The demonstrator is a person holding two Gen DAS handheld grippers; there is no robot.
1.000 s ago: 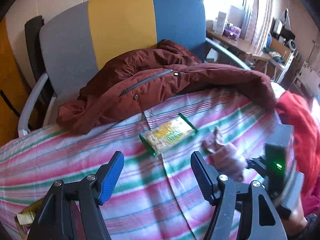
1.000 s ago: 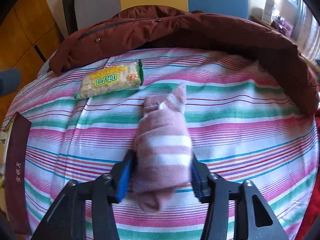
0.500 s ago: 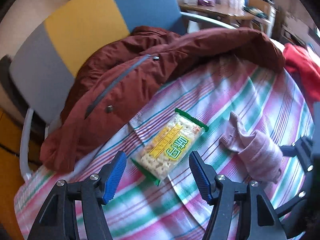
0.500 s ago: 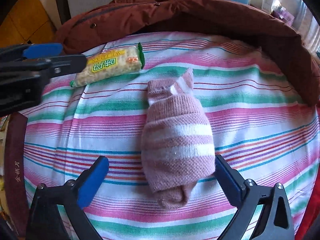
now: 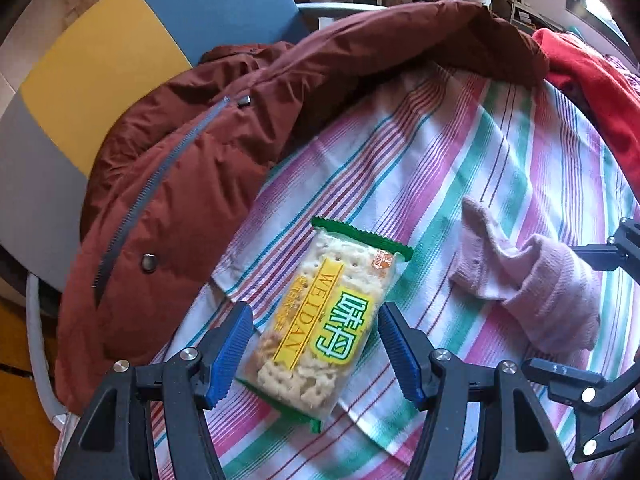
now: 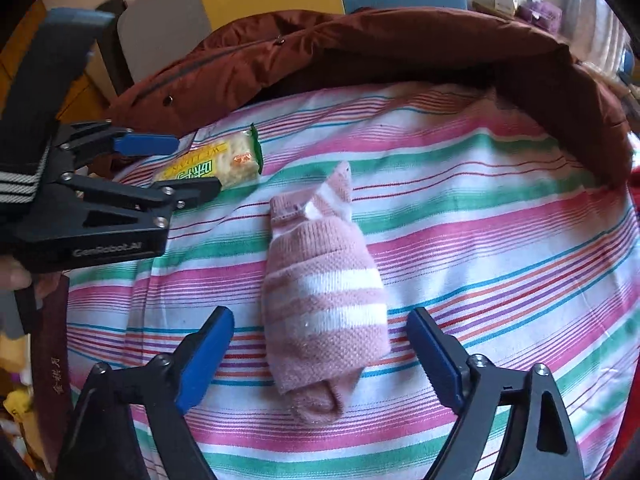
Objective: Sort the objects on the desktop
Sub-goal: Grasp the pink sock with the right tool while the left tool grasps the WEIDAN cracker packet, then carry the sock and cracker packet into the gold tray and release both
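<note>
Striped cloth [image 6: 500, 216], left tool [image 5: 316, 354] spread astride cracker packet [image 5: 324, 320], right tool [image 6: 320, 356] closing around sock [image 6: 324, 304], untouched

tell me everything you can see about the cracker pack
The cracker pack is a clear plastic wrapper with green crimped ends and a yellow and green label, full of pale square crackers. It looks sealed and lies flat on the striped cloth, beside the brown jacket. The left gripper's open blue pads flank it without pressing.
</note>
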